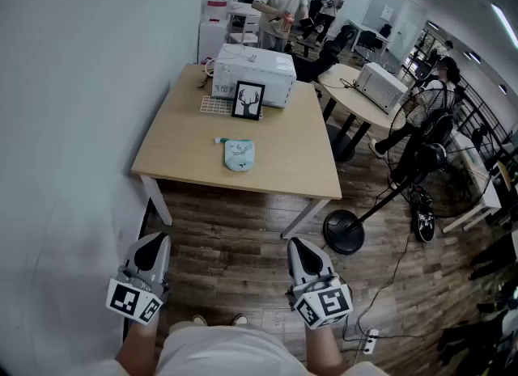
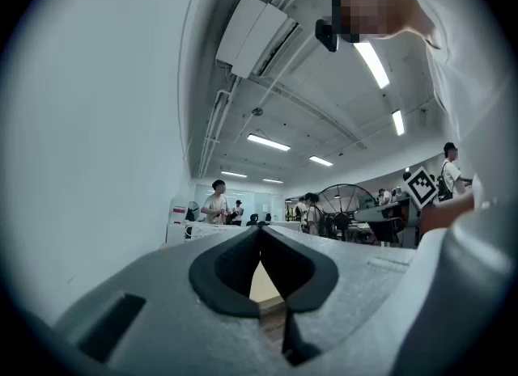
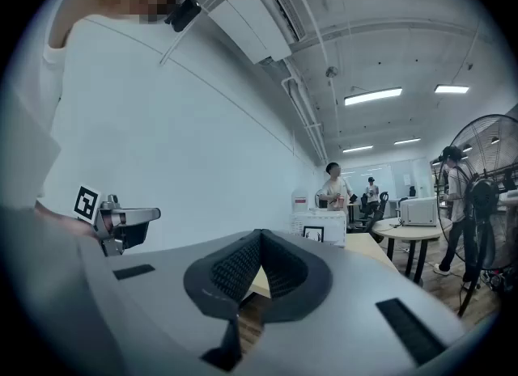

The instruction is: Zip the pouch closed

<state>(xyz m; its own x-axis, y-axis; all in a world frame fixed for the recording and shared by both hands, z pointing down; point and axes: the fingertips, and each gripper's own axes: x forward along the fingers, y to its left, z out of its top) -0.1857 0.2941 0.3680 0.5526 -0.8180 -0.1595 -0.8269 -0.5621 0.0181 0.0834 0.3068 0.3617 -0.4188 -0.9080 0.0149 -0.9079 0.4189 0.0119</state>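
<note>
Only head view shows pouch (image 1: pixel 239 154) on table (image 1: pixel 182 152); left hand-held gripper (image 1: pixel 154 241), right hand-held gripper (image 1: pixel 298 245) both closed, empty.

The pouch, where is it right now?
In the head view the light blue pouch lies near the middle of the wooden table, in front of the framed deer picture.

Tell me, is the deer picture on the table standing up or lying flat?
Standing up. The deer picture is upright on the table, just in front of the white appliance, with the deer facing the camera.
</note>
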